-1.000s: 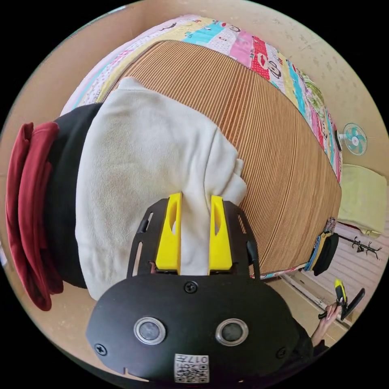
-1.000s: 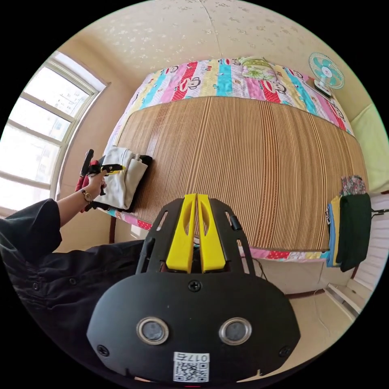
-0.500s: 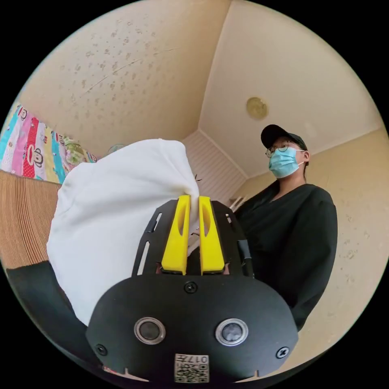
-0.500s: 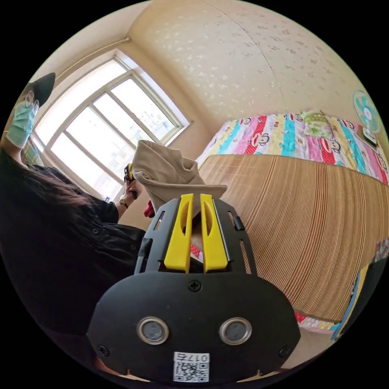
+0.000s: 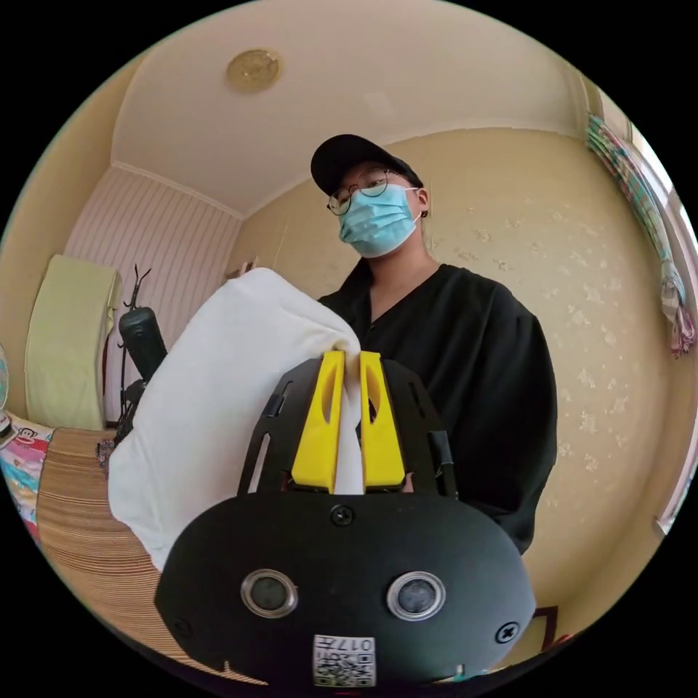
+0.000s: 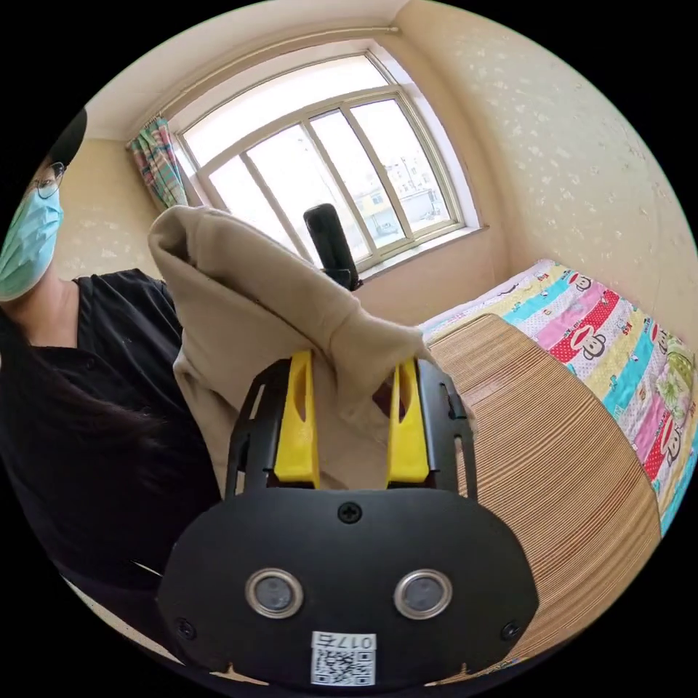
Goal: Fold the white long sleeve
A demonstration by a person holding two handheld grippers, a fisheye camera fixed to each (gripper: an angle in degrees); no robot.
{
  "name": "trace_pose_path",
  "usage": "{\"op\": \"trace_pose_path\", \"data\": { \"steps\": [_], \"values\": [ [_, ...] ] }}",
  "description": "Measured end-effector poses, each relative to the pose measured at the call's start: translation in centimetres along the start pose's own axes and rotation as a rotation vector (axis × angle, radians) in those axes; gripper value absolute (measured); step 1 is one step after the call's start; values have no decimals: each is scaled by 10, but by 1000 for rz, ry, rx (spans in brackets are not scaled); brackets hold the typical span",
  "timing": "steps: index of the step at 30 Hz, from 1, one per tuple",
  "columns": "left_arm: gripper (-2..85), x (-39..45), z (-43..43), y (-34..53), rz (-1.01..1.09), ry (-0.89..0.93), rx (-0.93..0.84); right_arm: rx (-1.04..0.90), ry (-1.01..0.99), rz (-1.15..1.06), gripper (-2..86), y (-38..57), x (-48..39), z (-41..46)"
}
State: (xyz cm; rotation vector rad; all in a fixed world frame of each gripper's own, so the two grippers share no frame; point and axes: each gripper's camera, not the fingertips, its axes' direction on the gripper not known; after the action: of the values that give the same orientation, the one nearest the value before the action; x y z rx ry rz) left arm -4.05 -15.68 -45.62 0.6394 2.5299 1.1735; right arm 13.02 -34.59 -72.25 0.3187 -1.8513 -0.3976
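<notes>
White long sleeve (image 5: 218,392) hangs bunched in the air in the left gripper view, a fold of it pinched between the two yellow jaws of the left hand-held gripper (image 5: 347,358), which are pressed close on the cloth; the bulk of the garment droops to the side of the jaws, above the ribbed bamboo mat (image 5: 87,523) of the bed; behind the garment stands a person (image 5: 451,363) in a black top, close to the camera; beyond the garment on its far side are a dark coat stand (image 5: 138,349) and a pale green cushion (image 5: 69,342) leaning on the wall; a round ceiling lamp (image 5: 253,69) sits high above the person.

In the right gripper view the white long sleeve (image 6: 247,313) looks beige against the bright window (image 6: 327,182); the right hand-held gripper (image 6: 355,358) has its jaws spread wide, with a lobe of the cloth lying between them and draping over one jaw, so it is not clamped; the black handle of the left hand-held gripper (image 6: 331,243) rises behind the garment; the person (image 6: 80,378) is beside the cloth, and the bamboo mat (image 6: 552,465) with a striped cartoon sheet (image 6: 618,342) lies on the other side; a checked curtain (image 6: 160,167) hangs at the window's edge.
</notes>
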Motion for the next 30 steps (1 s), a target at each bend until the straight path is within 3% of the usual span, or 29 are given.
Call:
{"op": "trace_pose_path", "data": {
  "steps": [4, 6, 8, 10, 14, 23, 26, 30],
  "values": [
    [48, -7, 33, 13, -205, -212, -40, 182, 232, 37, 32, 25, -31, -40],
    [51, -9, 44, 20, -372, -398, -96, 265, 379, 38, 27, 30, -60, -65],
    [55, -16, 62, 33, -591, -707, -232, 293, 448, 17, 26, 27, -80, -76],
    [74, -26, 71, 38, -719, -868, -263, 281, 538, 36, 27, 20, -92, -78],
    [154, -52, 99, 21, -748, -909, -84, 236, 736, 51, 28, 9, -108, -68],
    [183, -168, 240, -49, -664, -1144, -101, 184, 926, 19, 30, -30, -134, -58],
    [164, -212, 263, -49, -722, -1267, -153, 220, 913, -18, 31, -39, -149, -66],
    [58, -218, 263, -56, -625, -1189, -9, 259, 976, 9, 34, -34, -155, -92]
  ]
}}
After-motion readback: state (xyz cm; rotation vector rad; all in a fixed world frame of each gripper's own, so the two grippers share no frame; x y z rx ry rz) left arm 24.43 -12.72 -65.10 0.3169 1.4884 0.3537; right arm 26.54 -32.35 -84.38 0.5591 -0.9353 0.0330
